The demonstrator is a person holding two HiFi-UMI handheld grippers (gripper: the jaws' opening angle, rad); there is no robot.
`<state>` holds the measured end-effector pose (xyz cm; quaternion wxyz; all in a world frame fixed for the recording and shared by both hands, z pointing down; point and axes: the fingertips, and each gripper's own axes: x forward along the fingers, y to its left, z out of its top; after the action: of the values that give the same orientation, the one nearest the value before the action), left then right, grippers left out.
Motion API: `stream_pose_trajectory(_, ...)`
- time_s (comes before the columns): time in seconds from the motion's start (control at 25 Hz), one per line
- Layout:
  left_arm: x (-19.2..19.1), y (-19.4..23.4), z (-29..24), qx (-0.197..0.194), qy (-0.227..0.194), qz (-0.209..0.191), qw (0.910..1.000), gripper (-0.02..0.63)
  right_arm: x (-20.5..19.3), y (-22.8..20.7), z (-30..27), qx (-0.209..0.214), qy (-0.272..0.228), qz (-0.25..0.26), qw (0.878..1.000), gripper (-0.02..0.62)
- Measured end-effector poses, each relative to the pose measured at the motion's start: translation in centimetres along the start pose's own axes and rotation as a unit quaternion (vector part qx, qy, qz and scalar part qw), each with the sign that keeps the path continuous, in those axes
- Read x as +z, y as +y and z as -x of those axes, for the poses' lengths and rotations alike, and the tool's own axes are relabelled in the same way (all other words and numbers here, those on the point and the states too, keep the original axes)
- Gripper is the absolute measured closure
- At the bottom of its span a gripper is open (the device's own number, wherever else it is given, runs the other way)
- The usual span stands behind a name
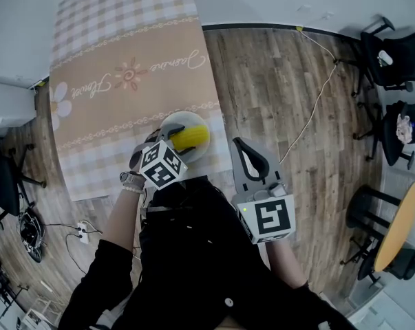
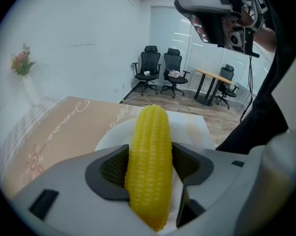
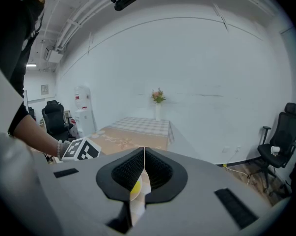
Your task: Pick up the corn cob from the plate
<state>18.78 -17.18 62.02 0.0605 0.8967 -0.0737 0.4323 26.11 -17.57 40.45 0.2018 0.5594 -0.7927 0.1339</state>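
The left gripper [image 1: 170,139] sits near the middle of the head view, at the near edge of the bench [image 1: 118,40], which has a tan and white checked cloth on it. Its dark grey fingers [image 2: 110,169] are squeezed tight on the long yellow corn cob [image 2: 148,161], one on each side. The corn cob sticks out past the fingers and points away from the camera. It is over the round white plate [image 1: 173,117]. I cannot tell if the corn cob touches the plate.

The right gripper [image 1: 240,144] is just right of the plate in the head view, off the bench and over the brown wood floor [image 1: 276,81]. Its fingers [image 3: 160,170] are pressed together and hold nothing. Black office chairs [image 2: 160,70] stand far back in the left gripper view.
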Motion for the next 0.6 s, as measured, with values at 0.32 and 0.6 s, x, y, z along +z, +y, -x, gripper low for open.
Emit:
stream_pose_trajectory(0.32, 0.02, 0.17, 0.0, 0.0, -0.004, 0.002, 1.0, 0.338, 0.25, 0.56, -0.45, -0.002, 0.004, 0.005, 1.0, 0.554)
stream_pose_trajectory(0.6, -0.02, 0.09, 0.25, 0.019, -0.001, -0.004, 0.9998, 0.342, 0.35, 1.08, -0.1, -0.01, 0.004, 0.007, 1.0, 0.554)
